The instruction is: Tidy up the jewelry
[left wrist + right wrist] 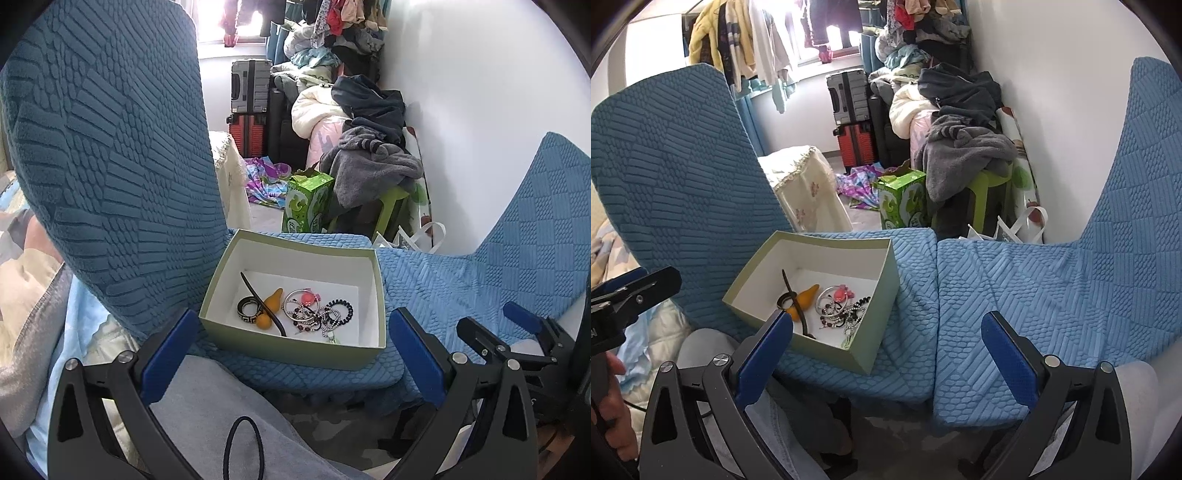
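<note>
A pale green box [258, 339] [882, 317] with a white inside sits on the left blue chair seat. In it lie a patterned black ring [248, 306], an orange gourd charm [271, 308] [803, 297], a black hair stick [262, 302], silver bangles with a pink charm [303, 302] [836, 297] and a black coil tie [341, 310]. A black hair band [243, 446] rests on the person's grey-trousered knee. My left gripper [293, 356] [639, 282] is open just short of the box, nothing between its fingers. My right gripper [886, 356] [498, 328] stands open to the box's right, also holding nothing.
Two chairs with blue textured covers stand side by side, the right seat [1015, 288] next to the box. Chair backs [110, 147] rise on the left and right. Behind are a green carton [308, 203], piled clothes [369, 147], suitcases [251, 88] and a white wall.
</note>
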Demonstrator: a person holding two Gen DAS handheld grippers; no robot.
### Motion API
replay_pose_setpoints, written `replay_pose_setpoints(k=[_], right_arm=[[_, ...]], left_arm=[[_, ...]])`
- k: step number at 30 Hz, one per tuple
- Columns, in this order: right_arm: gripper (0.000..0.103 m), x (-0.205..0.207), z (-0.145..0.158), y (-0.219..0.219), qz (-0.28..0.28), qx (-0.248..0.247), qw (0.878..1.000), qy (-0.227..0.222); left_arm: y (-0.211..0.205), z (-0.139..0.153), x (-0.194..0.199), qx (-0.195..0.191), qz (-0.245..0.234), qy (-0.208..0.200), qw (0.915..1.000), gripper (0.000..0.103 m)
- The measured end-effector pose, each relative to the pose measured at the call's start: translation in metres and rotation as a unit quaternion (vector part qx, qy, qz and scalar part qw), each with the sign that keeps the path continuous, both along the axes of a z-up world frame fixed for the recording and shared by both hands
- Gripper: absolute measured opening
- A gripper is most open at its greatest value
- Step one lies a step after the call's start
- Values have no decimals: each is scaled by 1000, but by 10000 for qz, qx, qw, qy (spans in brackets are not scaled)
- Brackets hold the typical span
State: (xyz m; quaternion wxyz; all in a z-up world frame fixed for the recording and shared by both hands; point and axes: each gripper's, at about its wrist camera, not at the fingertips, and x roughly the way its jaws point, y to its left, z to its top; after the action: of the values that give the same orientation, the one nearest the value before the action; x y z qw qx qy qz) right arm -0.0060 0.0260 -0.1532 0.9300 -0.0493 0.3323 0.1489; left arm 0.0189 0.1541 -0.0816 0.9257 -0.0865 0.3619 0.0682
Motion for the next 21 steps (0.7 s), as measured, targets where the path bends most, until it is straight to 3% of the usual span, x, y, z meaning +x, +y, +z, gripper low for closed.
replay_pose_setpoints(k=[21], right_arm=[[103, 3, 1, -8, -260, -20, 9997, -28]], left_arm=[[3, -9, 5, 27, 184, 265, 9995, 103]])
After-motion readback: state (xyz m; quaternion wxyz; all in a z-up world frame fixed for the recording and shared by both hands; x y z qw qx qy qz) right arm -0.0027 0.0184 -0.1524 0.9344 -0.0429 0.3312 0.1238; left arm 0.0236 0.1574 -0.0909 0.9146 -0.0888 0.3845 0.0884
